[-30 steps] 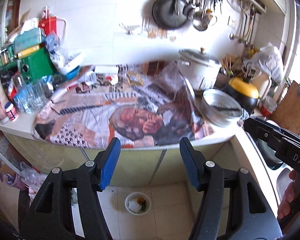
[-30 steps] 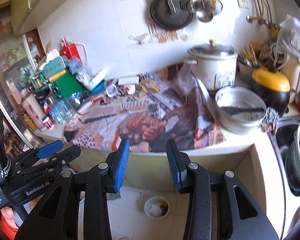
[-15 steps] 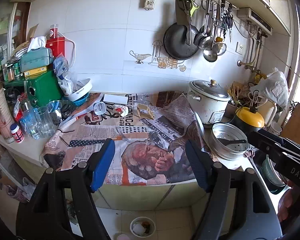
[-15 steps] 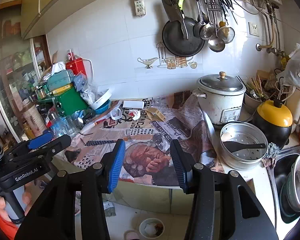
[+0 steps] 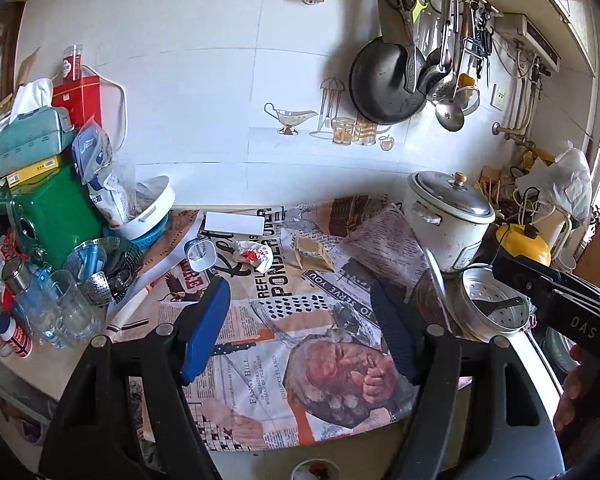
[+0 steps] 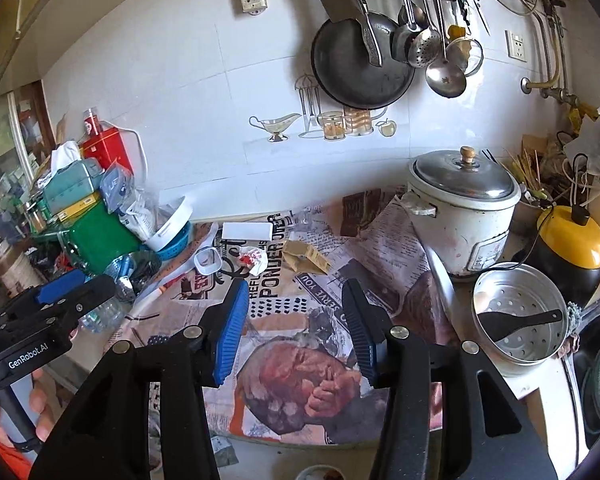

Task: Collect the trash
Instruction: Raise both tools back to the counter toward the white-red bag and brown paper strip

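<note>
A crumpled white and red wrapper (image 5: 254,254) lies on the newspaper-covered counter (image 5: 284,344), also in the right wrist view (image 6: 252,259). A small white cup (image 5: 199,254) lies on its side left of it. A tan torn packet (image 5: 312,255) lies right of it, also in the right wrist view (image 6: 304,257). A white flat box (image 5: 234,223) sits behind them. My left gripper (image 5: 300,320) is open and empty above the counter's front. My right gripper (image 6: 296,316) is open and empty, nearer than the trash.
A white rice cooker (image 6: 460,216), a metal steamer pot (image 6: 518,320) and a yellow-lidded cooker (image 6: 572,248) stand at the right. A green box (image 5: 56,216), glasses (image 5: 68,312) and bottles crowd the left. A sink (image 6: 596,360) is at far right. A bowl (image 5: 314,470) sits on the floor below.
Both grippers have risen and moved toward the counter; the view has gone from the cabinet front and floor bowl up to the countertop and wall. Both stay open.
</note>
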`<state>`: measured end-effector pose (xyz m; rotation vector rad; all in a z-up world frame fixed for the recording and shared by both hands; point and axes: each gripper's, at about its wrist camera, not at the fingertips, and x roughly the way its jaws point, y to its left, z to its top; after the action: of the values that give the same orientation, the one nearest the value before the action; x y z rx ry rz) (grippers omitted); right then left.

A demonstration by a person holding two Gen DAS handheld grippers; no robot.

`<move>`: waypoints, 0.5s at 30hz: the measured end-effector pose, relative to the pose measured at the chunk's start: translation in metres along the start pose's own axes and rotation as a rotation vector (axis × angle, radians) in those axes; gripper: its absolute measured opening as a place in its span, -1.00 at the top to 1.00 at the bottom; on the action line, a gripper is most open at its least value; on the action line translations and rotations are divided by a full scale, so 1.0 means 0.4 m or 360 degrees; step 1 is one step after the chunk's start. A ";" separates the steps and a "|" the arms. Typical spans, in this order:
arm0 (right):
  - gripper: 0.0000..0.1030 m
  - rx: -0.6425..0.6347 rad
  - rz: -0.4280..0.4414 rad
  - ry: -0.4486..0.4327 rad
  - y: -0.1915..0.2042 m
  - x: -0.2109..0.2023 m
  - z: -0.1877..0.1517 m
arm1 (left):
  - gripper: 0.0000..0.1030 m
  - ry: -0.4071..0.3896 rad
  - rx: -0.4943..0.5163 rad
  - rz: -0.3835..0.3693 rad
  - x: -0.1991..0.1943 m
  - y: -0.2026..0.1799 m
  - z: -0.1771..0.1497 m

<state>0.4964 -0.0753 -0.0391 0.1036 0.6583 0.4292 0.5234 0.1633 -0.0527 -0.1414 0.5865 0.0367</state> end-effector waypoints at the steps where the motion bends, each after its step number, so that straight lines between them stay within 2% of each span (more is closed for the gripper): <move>1: 0.13 0.0014 -0.0005 0.0013 0.001 0.017 0.003 | -0.39 0.0015 -0.0009 -0.0003 0.021 0.014 0.004; 6: 0.13 0.0037 -0.0018 0.0107 -0.008 0.112 0.025 | -0.39 0.0089 -0.0029 -0.0016 0.107 0.049 0.018; 12: 0.13 0.0021 0.0003 0.0248 -0.036 0.258 0.043 | -0.39 0.0164 -0.0072 0.0046 0.215 0.067 0.029; 15: 0.13 -0.0005 0.0059 0.0339 -0.055 0.352 0.055 | -0.39 0.0189 -0.0105 0.0125 0.266 0.068 0.031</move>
<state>0.6172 -0.0356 -0.1069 0.0674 0.8663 0.4809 0.6166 0.1915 -0.1050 -0.1855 0.7097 0.1245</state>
